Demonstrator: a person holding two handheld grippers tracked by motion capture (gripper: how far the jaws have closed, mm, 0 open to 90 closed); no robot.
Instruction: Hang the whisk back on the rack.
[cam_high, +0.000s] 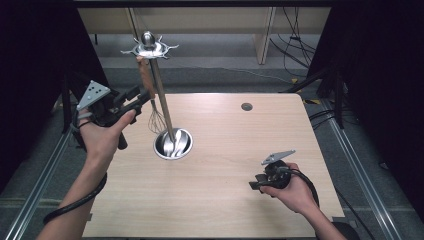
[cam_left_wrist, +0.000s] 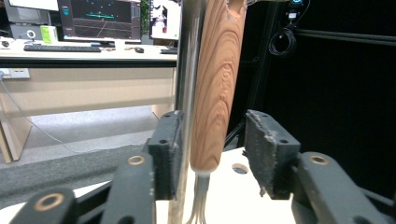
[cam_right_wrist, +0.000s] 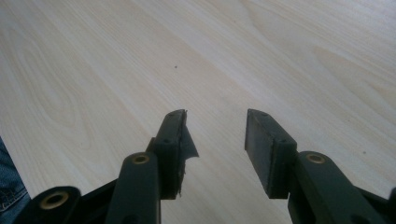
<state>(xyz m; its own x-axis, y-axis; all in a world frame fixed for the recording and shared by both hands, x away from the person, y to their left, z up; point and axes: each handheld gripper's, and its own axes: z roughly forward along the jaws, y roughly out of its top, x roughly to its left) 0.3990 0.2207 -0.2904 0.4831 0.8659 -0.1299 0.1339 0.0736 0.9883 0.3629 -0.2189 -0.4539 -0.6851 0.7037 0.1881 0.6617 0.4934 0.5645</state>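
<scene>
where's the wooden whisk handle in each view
High view: the wooden whisk handle hangs upper left, beside the steel stand pole.
Left gripper view: top centre, running down between the open jaws of the left hand-held gripper.
Right gripper view: not in it.
Shared landmark: the pole next to the handle.

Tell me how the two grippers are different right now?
The left gripper is raised beside the metal stand, its jaws around the whisk's wooden handle. The right gripper sits low over the bare table, with nothing between its jaws. Both are open.
</scene>
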